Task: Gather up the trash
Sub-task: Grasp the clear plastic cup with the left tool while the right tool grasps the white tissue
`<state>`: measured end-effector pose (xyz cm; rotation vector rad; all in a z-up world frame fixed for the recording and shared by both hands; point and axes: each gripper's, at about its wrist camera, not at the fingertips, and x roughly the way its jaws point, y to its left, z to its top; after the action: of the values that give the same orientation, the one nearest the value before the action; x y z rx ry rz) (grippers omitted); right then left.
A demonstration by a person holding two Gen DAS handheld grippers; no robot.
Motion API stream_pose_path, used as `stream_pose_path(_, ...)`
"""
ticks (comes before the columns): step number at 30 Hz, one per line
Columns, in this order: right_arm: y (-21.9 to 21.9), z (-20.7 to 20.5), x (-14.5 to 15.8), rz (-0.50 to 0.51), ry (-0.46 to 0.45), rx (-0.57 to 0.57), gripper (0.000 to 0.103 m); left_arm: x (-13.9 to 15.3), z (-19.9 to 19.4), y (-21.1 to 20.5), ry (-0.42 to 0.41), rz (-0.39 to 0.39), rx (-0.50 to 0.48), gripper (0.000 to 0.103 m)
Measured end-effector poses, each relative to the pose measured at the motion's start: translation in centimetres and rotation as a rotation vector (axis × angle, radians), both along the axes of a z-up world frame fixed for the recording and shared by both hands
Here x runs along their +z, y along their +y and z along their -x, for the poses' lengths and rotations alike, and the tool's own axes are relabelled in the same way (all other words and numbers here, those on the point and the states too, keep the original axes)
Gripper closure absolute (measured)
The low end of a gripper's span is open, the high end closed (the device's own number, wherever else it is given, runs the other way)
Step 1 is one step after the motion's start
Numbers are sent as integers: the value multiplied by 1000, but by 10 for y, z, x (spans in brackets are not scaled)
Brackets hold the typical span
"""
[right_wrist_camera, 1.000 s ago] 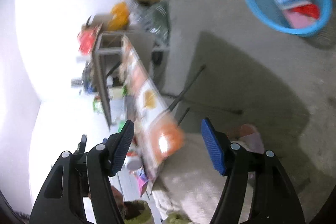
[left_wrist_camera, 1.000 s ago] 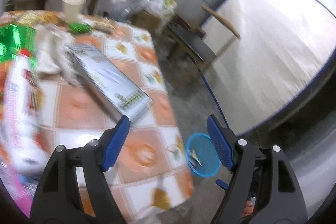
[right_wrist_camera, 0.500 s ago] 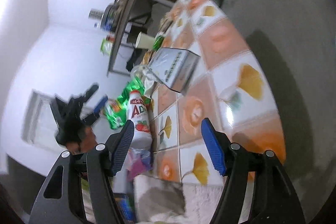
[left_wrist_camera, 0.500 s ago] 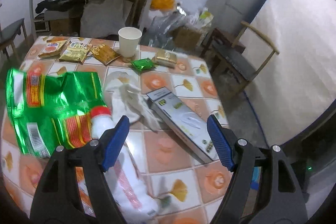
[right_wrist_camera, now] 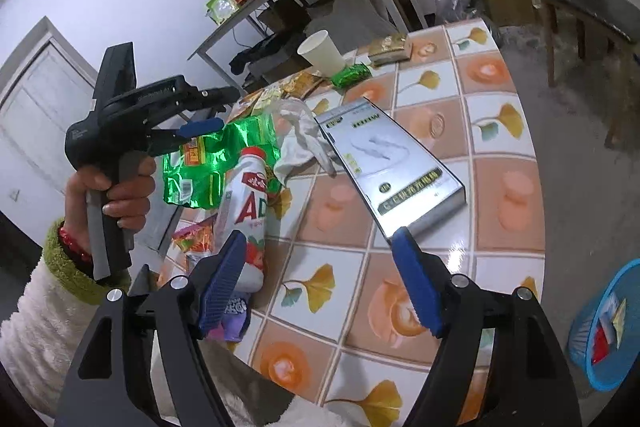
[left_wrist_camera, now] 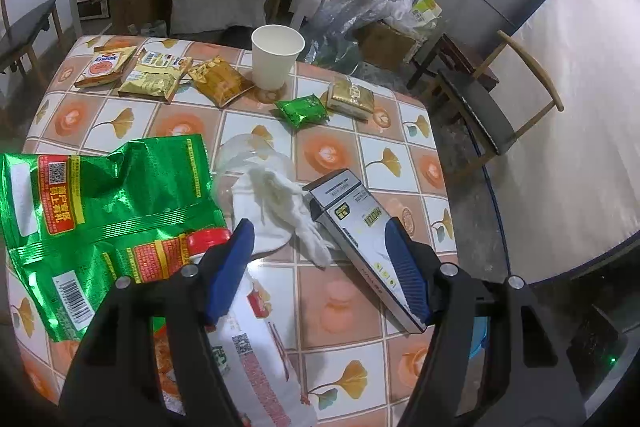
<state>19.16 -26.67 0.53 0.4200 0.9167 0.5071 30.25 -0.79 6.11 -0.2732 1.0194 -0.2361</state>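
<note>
Both hand-held grippers hung over the cluttered table (left_wrist_camera: 404,131) with nothing between their jaws: the left hand-held gripper (left_wrist_camera: 320,267) had just been narrowing yet stood fairly wide, and the right hand-held gripper (right_wrist_camera: 320,279) had just been opening to a wide gap.

The trash lay spread across the tiled top — a green foil bag (left_wrist_camera: 108,211), a red-capped bottle (right_wrist_camera: 250,199) lying on its side, a crumpled white tissue (left_wrist_camera: 280,215) and a grey box (right_wrist_camera: 396,163) slanting toward the near right edge. Small snack packets (left_wrist_camera: 152,75) and a paper cup (left_wrist_camera: 277,57) sat toward the far side.

The likeliest slip was a careless reach: the tissue overlapped the box's end and the bottle lay on the foil bag, so closing on one could drag its neighbour. The bottle would probably roll if nudged. The two hand-held grippers were near each other over the same patch, and could knock together.

The blue basket (right_wrist_camera: 604,327) stood on the floor beyond the table's right edge, with open floor around it. A chair (left_wrist_camera: 492,107) crowded the far right corner.
</note>
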Motion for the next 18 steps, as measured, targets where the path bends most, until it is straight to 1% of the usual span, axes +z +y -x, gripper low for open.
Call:
stream_pose_path(5,3,-3,6,11,-13,-19,29,8,-15,-2,19,-34,-25,40)
stream_pose_path(7,5,-7,8,18,-26,-32,26,12,-22,-4,16,-49,-39,40)
stream_pose_path(9,2,-8,10,27,-43,-51,25,18,-32,-8,3,-89,-58,40)
stream_pose_path(10,2,-9,11,35,-50,-58,25,19,-35,-8,1,-97,-63,40)
stream_pose_path(11,2,-10,12,33,-51,-63,25,21,-41,-9,-2,-105,-66,40)
stream_pose_path(13,7,-14,12,-1,-58,-43,25,24,-47,-8,-13,-122,-72,40)
stream_pose_path(16,23,-25,11,-13,-69,-10,25,26,-53,-6,-51,-194,-93,44)
stream_pose_path(18,36,-37,10,-3,-71,12,25,23,-57,-3,-39,-226,-125,49)
